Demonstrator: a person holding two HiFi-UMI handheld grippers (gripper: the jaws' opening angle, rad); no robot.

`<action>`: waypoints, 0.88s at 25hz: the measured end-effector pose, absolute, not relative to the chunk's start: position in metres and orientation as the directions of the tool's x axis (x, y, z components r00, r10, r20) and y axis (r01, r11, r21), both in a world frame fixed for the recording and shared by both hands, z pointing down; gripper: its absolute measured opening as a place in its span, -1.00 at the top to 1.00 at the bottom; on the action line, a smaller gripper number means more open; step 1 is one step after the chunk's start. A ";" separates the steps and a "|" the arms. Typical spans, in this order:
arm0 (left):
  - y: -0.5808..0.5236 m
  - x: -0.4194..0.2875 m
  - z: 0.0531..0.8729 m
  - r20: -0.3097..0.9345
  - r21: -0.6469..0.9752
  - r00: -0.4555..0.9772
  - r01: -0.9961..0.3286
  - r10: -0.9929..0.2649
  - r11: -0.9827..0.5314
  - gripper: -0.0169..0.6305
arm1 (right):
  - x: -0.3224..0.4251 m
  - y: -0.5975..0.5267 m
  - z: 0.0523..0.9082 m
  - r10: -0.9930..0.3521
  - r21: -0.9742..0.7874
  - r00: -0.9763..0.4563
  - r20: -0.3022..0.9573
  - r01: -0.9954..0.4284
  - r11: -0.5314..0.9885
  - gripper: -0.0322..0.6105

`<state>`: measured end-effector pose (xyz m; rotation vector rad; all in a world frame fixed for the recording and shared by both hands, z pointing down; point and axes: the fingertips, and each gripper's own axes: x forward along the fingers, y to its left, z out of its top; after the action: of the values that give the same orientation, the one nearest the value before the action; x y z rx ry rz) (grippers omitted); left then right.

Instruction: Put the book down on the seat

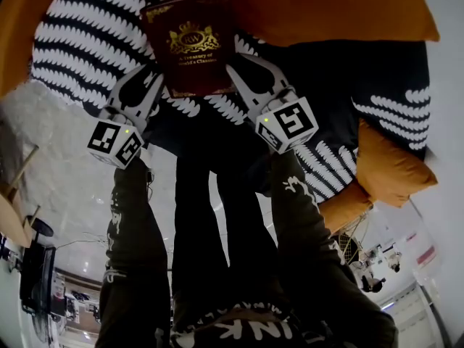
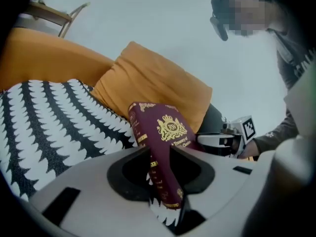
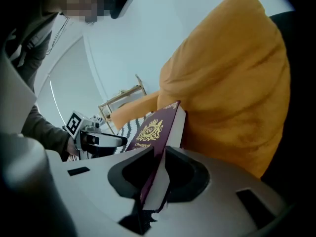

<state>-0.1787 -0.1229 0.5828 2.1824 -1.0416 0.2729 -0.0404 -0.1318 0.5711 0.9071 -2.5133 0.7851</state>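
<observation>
A dark red book (image 1: pixel 190 42) with a gold crest is held between both grippers above the seat's black cover with white leaf pattern (image 1: pixel 94 27). My left gripper (image 1: pixel 161 78) is shut on the book's spine side (image 2: pixel 170 132), the jaws pressing on both covers. My right gripper (image 1: pixel 233 71) is shut on the page-edge side (image 3: pixel 153 130). In the left gripper view the book stands tilted, its front cover facing right, and the right gripper (image 2: pixel 232 137) shows beyond it. In the right gripper view the left gripper (image 3: pixel 94 137) shows behind the book.
Orange cushions lie at the back of the seat (image 1: pixel 326 6) and at its right (image 1: pixel 388 169). The person's legs in dark trousers (image 1: pixel 217 230) stand just before the seat. A wooden frame (image 3: pixel 121 100) stands on the pale floor beyond the seat's left end.
</observation>
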 end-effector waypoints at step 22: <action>-0.076 -0.135 0.155 0.124 0.131 0.575 -0.817 -0.809 -0.561 0.93 | -0.033 -0.080 0.158 -0.634 -0.016 -0.767 0.098 -0.639 0.769 0.87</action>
<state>-0.1345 -0.0758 0.1551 2.6307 -1.3707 0.0738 -0.0332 -0.0796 0.1577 1.0354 -2.8726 0.0738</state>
